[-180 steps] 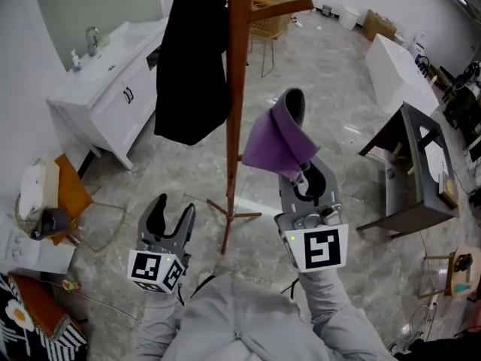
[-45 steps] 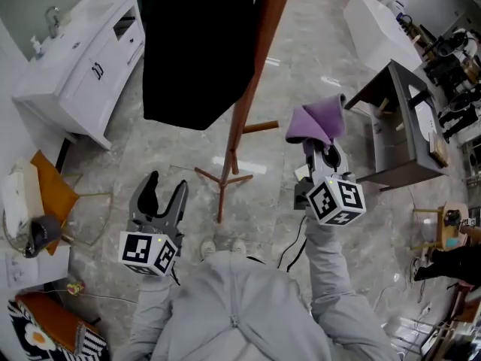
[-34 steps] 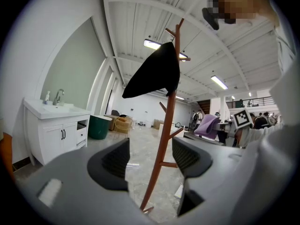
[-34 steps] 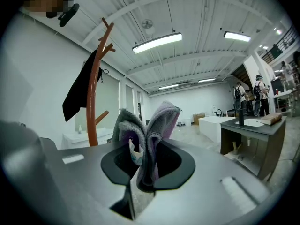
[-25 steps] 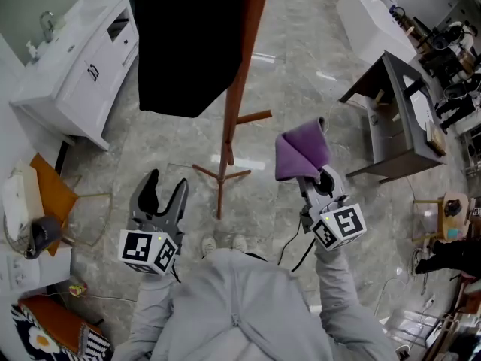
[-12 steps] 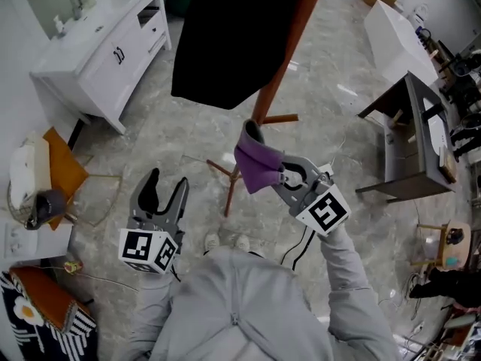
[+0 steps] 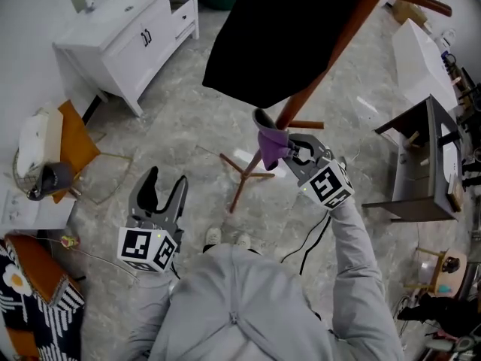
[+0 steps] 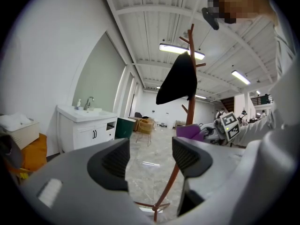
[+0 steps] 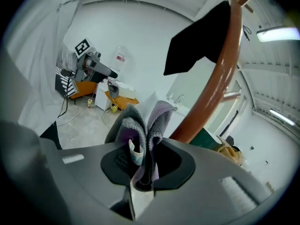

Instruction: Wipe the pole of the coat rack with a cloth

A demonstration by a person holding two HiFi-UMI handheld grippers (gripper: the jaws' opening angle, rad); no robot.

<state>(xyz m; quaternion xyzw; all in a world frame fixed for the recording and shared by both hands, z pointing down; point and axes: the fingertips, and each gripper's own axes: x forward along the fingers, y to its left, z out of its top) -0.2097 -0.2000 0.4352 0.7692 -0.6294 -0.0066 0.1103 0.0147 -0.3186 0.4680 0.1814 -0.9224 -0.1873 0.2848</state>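
Slippage risk: folded purple cloth (image 7: 270, 143), clamped in the right gripper (image 7: 289, 150) just beside the red-brown wooden coat-rack pole (image 7: 316, 81) at 1 o'clock, could pull free or snag the black garment (image 7: 278, 36) hanging at 12; left gripper (image 7: 159, 194), 7 o'clock, gapes empty.

Large white-walled hall furnished like home: marble-look floor (image 7: 173, 138), white sink vanity (image 7: 143, 32) against wall, wooden coat rack (image 7: 331, 62), grey desk (image 7: 413, 168), wicker chair (image 8: 145, 125), strip lights (image 8: 180, 51) on beamed ceiling.
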